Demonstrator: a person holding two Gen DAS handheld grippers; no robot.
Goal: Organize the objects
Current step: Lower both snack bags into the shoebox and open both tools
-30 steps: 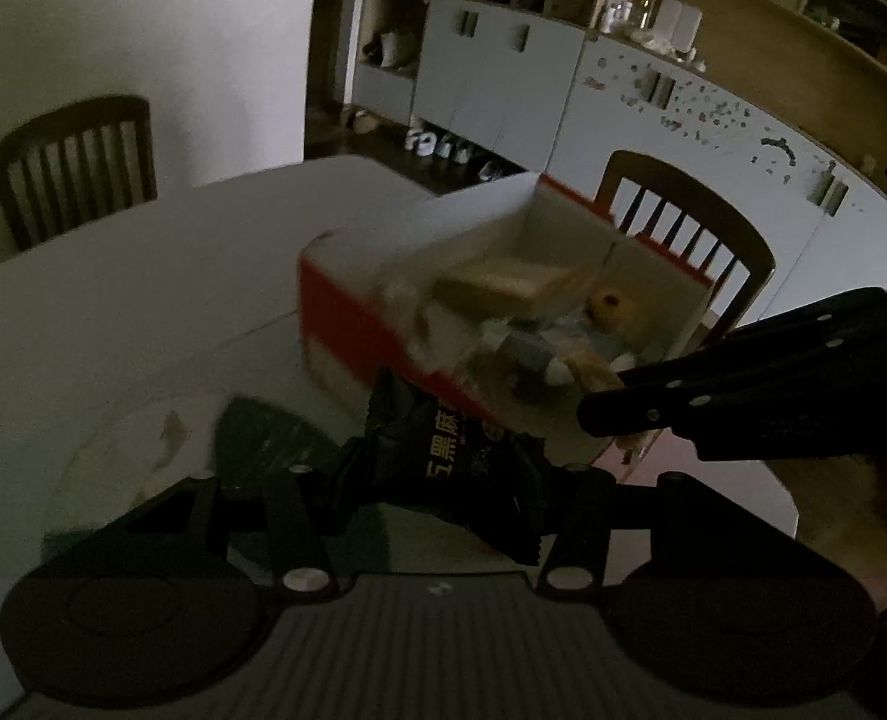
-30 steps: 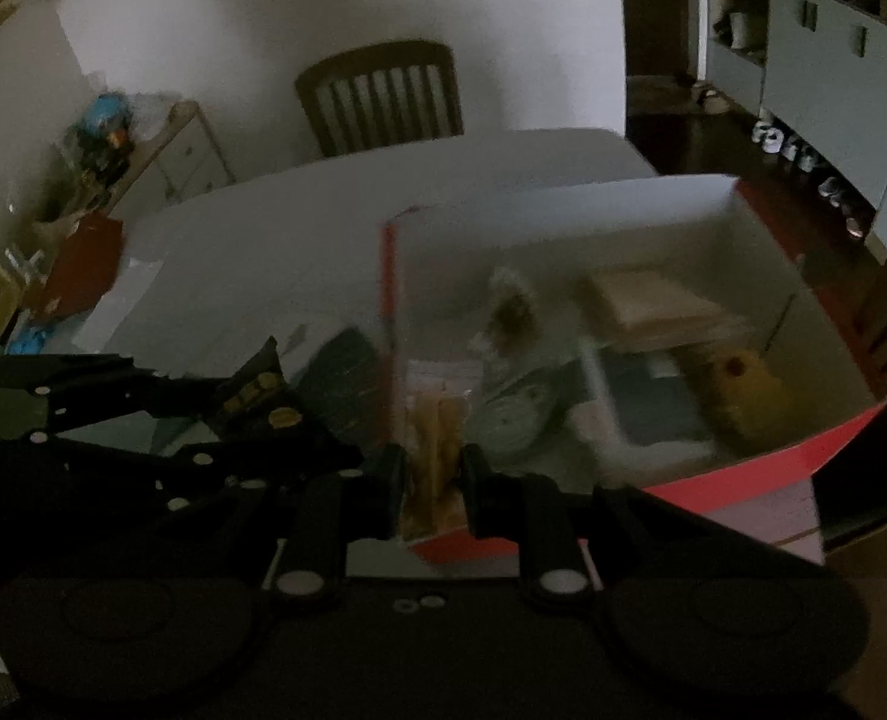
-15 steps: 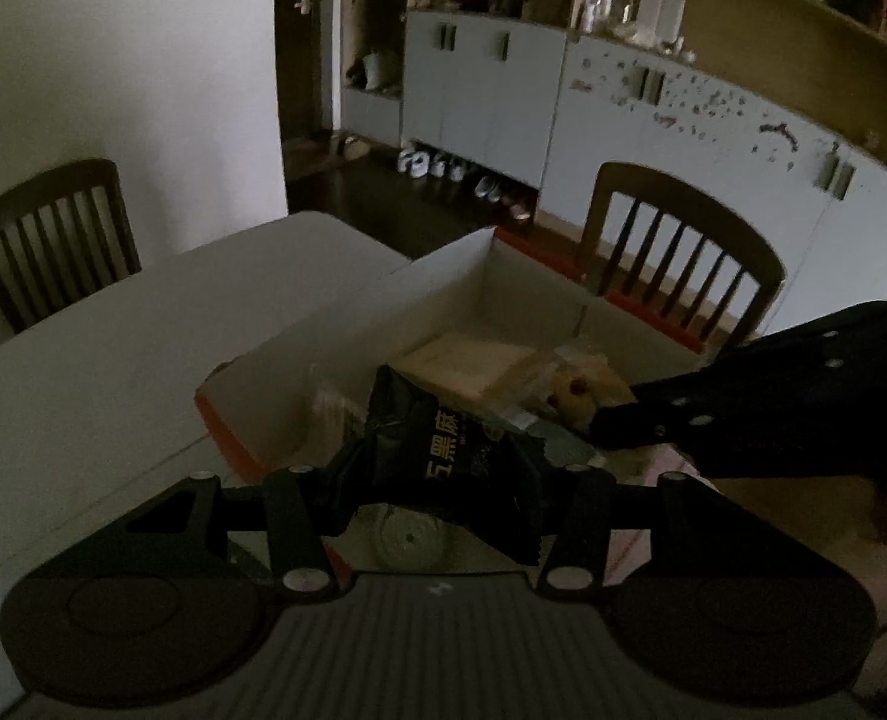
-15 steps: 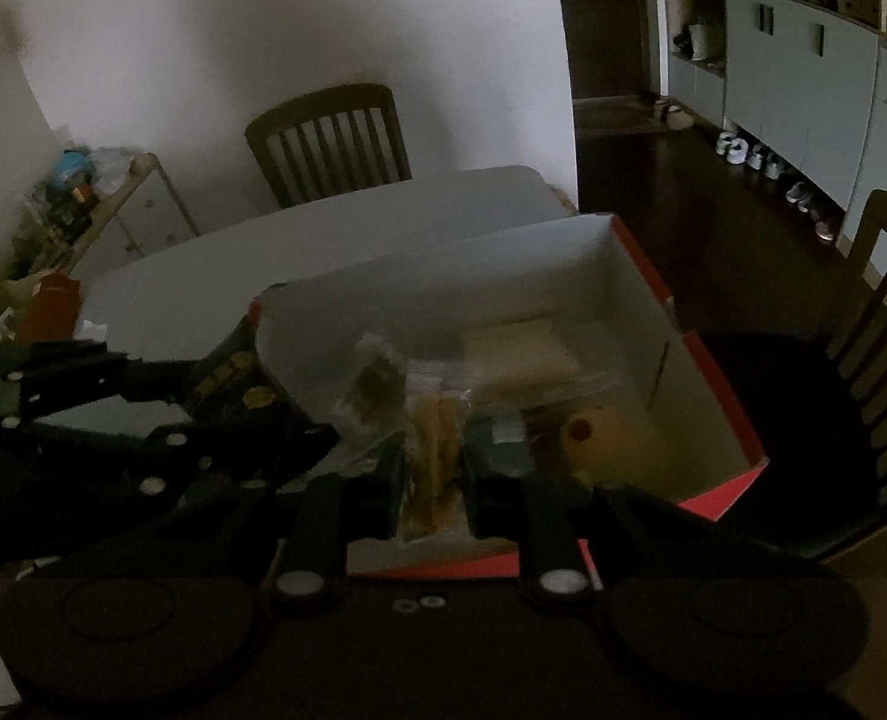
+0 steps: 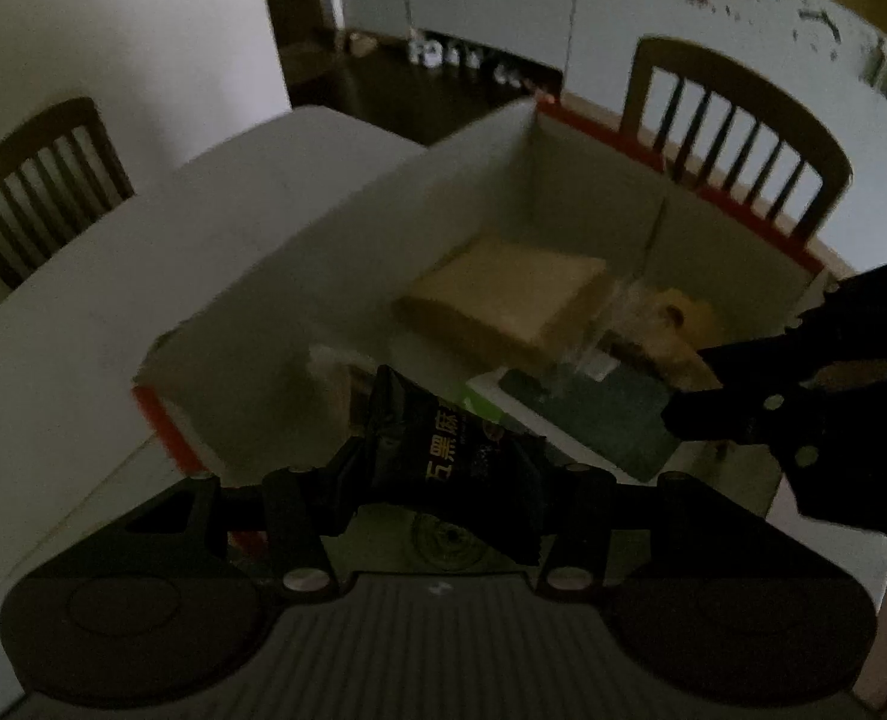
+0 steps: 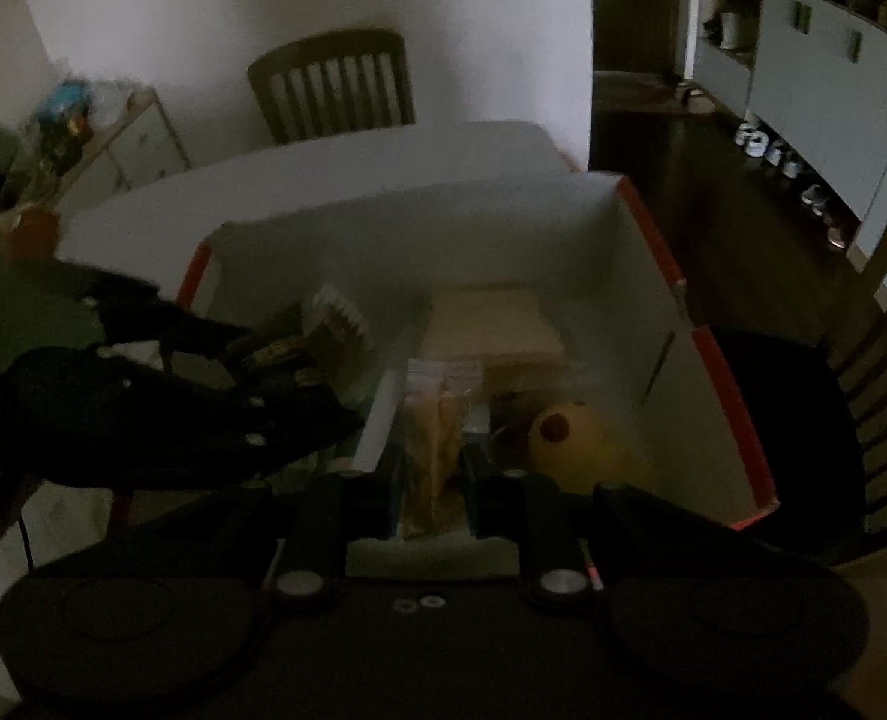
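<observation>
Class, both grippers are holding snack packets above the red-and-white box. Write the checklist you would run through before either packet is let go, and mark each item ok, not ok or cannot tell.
1. Left gripper shut on the black snack packet: ok.
2. Right gripper shut on the clear packet: ok.
3. Both packets are above the open box, inside its walls: ok.
4. Grippers apart from each other: ok, though close.
5. Free floor space under the clear packet: cannot tell; the yellow plush toy and tan flat package lie nearby.
6. Box steady on the table: cannot tell.
</observation>
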